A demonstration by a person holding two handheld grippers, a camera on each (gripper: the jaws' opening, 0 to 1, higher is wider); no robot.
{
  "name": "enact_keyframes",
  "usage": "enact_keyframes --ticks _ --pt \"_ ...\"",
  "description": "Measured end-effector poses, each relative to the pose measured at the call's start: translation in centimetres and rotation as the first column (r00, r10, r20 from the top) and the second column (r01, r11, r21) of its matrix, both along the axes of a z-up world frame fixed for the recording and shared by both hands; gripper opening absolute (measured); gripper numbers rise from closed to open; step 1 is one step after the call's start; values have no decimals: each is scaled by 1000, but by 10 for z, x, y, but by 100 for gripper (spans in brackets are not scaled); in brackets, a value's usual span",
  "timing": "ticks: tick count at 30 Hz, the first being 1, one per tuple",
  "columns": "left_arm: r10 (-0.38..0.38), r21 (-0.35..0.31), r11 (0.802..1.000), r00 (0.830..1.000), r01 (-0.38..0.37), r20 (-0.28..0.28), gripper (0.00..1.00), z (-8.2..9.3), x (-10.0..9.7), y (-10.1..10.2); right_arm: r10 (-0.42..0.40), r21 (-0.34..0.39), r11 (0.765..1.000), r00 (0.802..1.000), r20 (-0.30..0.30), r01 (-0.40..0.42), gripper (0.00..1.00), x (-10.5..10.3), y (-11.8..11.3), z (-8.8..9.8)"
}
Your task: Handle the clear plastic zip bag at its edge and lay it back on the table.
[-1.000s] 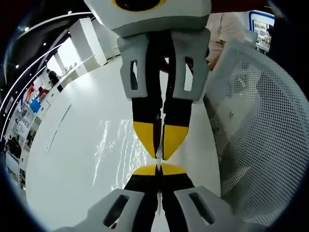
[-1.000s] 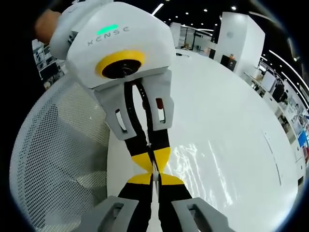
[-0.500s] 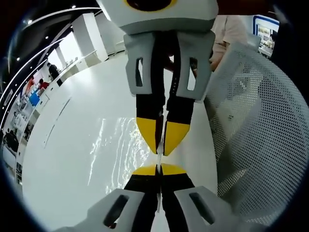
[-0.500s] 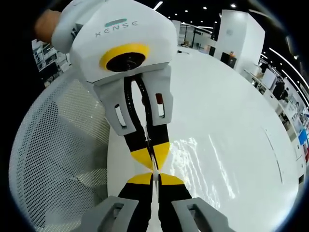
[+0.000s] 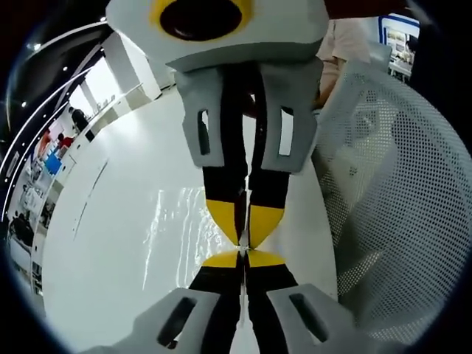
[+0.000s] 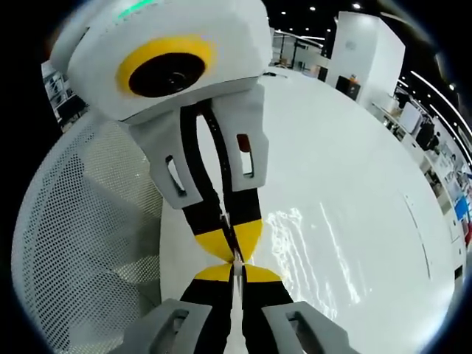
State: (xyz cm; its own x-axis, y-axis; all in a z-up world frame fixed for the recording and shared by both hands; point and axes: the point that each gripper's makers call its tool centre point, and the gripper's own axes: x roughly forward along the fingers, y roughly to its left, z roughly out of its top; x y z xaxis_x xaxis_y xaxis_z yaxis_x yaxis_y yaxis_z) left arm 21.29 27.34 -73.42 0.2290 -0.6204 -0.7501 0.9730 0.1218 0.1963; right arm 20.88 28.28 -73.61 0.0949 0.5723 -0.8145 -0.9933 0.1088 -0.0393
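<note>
The clear plastic zip bag (image 5: 184, 221) shows as shiny wrinkles over the white table (image 5: 110, 243), and its thin edge runs between my jaws. My left gripper (image 5: 243, 257) rises from the bottom of the left gripper view, shut on that edge. My right gripper (image 5: 245, 236) faces it from above, tip to tip, also pinched on the edge. In the right gripper view the right gripper (image 6: 236, 269) is shut on the bag (image 6: 310, 243), and the left gripper (image 6: 234, 247) meets it from above, almost touching.
A white mesh chair back (image 5: 391, 192) stands close beside the grippers and also appears as the mesh chair (image 6: 81, 228) in the right gripper view. A person's sleeve (image 5: 343, 44) is behind it. The white table (image 6: 354, 169) stretches wide beyond the bag.
The two grippers have drawn closer together, so each looms larger in the other's view and their yellow tips now nearly touch. Both stay shut on the bag edge.
</note>
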Motion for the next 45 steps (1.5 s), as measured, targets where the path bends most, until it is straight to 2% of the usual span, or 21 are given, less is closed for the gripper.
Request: enact_keyframes --ticks 4,6,20,23,45 --pt "-9 -6 1000 1000 9 5 0 -2 0 1 -2 0 1000 1000 -9 2 0 0 1 -2" --pt "17 -11 1000 1000 -17 -22 0 -4 -1 2 -2 -10 1000 1000 -15 2 0 -1 2 -4" --pt "44 -6 999 999 -44 -23 0 -6 2 8 -16 -42 999 1000 -18 15 0 -1 -9 -10" --pt "51 -15 999 998 -51 -28 0 -5 2 9 -28 -28 999 999 -27 28 0 -1 -12 -8" --pt "71 -10 997 996 -72 -51 0 -9 2 12 -49 -51 998 998 -32 47 0 -1 -20 -9"
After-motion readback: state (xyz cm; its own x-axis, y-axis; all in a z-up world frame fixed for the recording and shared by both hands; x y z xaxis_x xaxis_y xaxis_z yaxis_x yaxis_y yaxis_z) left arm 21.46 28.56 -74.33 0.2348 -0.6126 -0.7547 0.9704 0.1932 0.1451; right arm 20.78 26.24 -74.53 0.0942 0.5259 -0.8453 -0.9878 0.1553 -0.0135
